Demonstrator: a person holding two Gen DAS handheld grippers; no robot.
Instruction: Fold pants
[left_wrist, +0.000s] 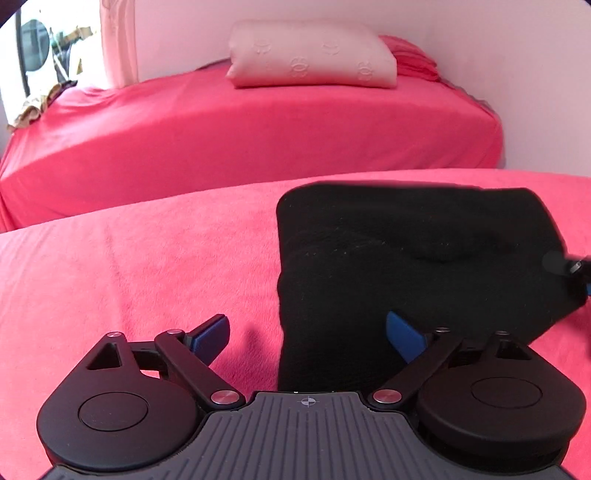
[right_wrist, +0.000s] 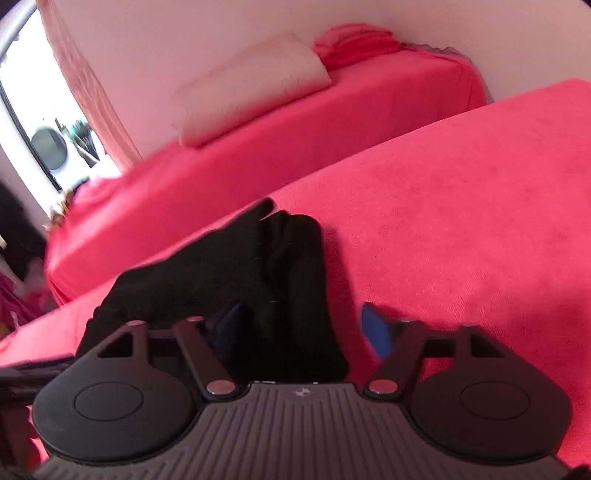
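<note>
The left gripper (left_wrist: 306, 334) has its jaws spread wide, the blue pads (left_wrist: 212, 334) pressing on nothing. Its left pad hangs over bare red blanket (left_wrist: 129, 258), while the right pad sits over the near left edge of the folded black pants (left_wrist: 406, 251); whether it touches the cloth cannot be told. The pants lie as a compact, roughly rectangular bundle on the blanket-covered bed, close to its far edge. At the right border of the left wrist view, the tip of the right gripper (left_wrist: 576, 271) shows just beside the bundle's right side.

In the right wrist view the right gripper (right_wrist: 306, 328) is likewise spread apart, gripping nothing. The pants (right_wrist: 258, 266) lie between and ahead of its jaws, stacked layers showing along the folded edge. The right blue pad (right_wrist: 376, 328) stands clear over the blanket (right_wrist: 461, 221); the left pad (right_wrist: 232, 317) is dark against the cloth, contact unclear.

Beyond a gap stands a second bed (left_wrist: 258, 136) under a red sheet, carrying a pale pillow (left_wrist: 314, 55) against the wall and a red cushion (left_wrist: 410, 55) beside it. A curtained window (left_wrist: 40, 62) is at far left.
</note>
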